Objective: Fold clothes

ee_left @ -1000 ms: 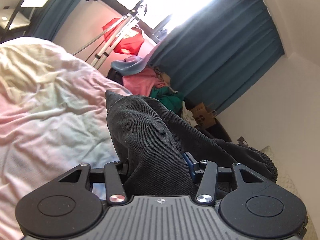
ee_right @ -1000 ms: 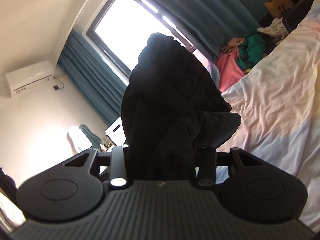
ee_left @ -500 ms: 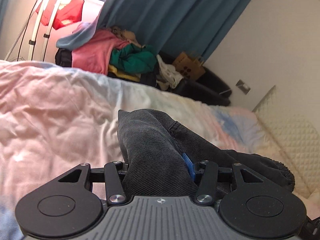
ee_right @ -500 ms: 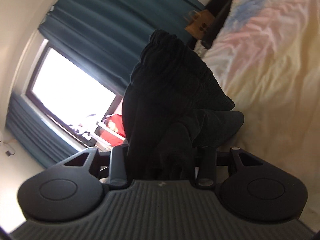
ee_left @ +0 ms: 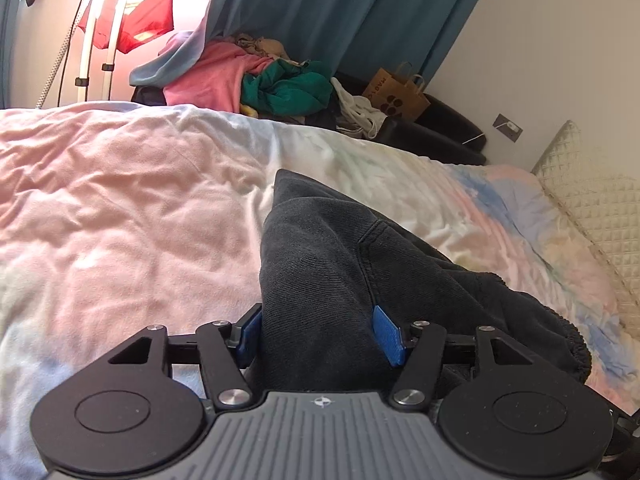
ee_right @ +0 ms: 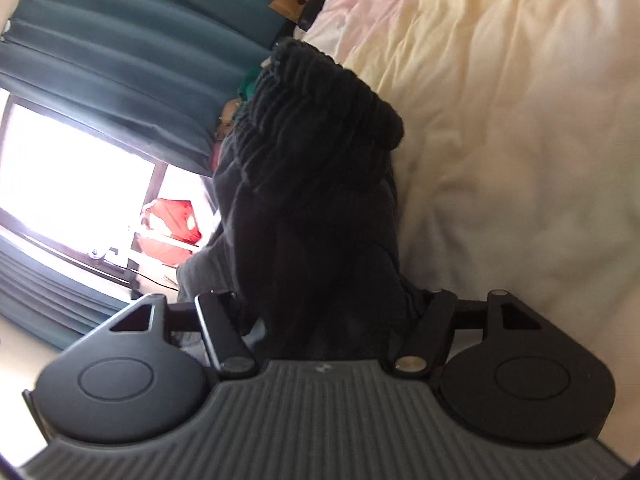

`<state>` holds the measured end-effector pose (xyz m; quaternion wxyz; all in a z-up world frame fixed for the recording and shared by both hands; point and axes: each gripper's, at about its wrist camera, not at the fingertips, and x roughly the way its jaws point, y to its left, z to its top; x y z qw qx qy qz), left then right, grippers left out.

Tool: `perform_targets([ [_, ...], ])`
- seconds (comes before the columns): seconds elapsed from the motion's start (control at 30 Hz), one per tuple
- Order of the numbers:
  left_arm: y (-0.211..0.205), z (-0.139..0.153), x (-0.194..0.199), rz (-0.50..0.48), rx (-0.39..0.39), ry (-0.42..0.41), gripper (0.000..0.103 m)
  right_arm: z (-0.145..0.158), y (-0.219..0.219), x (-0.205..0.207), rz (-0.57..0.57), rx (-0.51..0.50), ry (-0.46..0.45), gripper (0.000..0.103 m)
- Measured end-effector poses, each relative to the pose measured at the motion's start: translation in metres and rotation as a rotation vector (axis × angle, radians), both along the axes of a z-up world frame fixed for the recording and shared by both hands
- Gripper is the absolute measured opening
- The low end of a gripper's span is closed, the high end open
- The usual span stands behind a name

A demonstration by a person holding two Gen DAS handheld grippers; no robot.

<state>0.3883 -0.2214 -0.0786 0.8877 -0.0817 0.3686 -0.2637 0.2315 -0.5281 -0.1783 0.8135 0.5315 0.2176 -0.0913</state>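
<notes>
Two tools are gripping the same garment right now. My left tool (ee_left: 318, 332) is pinching a thick bunch of the dark grey trousers (ee_left: 340, 264) between its blue pads (ee_left: 386, 334); my right tool (ee_right: 328, 308) is clamping what looks like the gathered elastic waistband end (ee_right: 320, 92) of the same cloth.

The trousers are hanging between the two grips, just over the bed cover (ee_left: 120, 208), with a loose fold trailing off to the right of the left tool. I cannot tell whether any of it is touching the cover.

Risks, as I'm judging them:
- Both grabs are taking bunched layers, not a clean edge, so an inner layer could be slipping out when I'm pulling the cloth taut.
- The trailing fold is likely dragging and rucking the soft, wrinkled cover, and the fold line is going crooked if so.
- The right tool is rolled well over, so its end may be laying down twisted.
- Heavy denim-like fabric is sagging in the middle; uneven tension means a lopsided fold.

Further out: a quilted pillow (ee_left: 600, 200) is sitting at the bed's right edge, crowding the lay-down area. Beyond the far side of the bed, a clothes pile (ee_left: 248, 76), a paper bag (ee_left: 396, 96) and a red garment on a rack (ee_left: 132, 28) are standing by the teal curtain (ee_left: 340, 8), well apart and not obstructing.
</notes>
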Motion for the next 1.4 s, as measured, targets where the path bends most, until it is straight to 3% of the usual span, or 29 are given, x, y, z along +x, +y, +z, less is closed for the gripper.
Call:
perform_targets([
  [0.1,0.008,0.034,-0.028,-0.029,0.043,-0.039,0.064,0.025,0.014,-0.026,-0.031,-0.088,0.045,0.068],
  [0.23,0.02,0.084,-0.073,-0.063,0.062,-0.11,0.072,0.076,0.033,-0.055,-0.015,-0.285,0.072,0.068],
  [0.37,0.029,0.134,-0.127,-0.093,0.101,-0.217,0.087,0.134,0.059,-0.098,0.029,-0.467,-0.005,0.068],
  [0.5,0.043,0.176,-0.186,-0.104,0.098,-0.304,0.103,0.183,0.082,-0.14,0.048,-0.595,-0.069,0.088],
  [0.63,0.052,0.199,-0.241,-0.09,0.096,-0.342,0.103,0.219,0.102,-0.171,0.07,-0.705,-0.082,0.087],
  [0.83,0.055,0.199,-0.31,-0.086,0.146,-0.399,0.103,0.234,0.133,-0.205,0.091,-0.843,-0.07,0.087],
  [0.97,0.064,0.183,-0.339,-0.051,0.144,-0.398,0.103,0.224,0.145,-0.216,0.113,-0.867,-0.077,0.087],
  [1.2,0.074,0.15,-0.356,0.028,0.161,-0.388,0.103,0.196,0.164,-0.222,0.117,-0.879,-0.094,0.087],
  [1.4,0.08,0.125,-0.349,0.026,0.184,-0.383,0.103,0.172,0.174,-0.215,0.107,-0.922,-0.083,0.087],
])
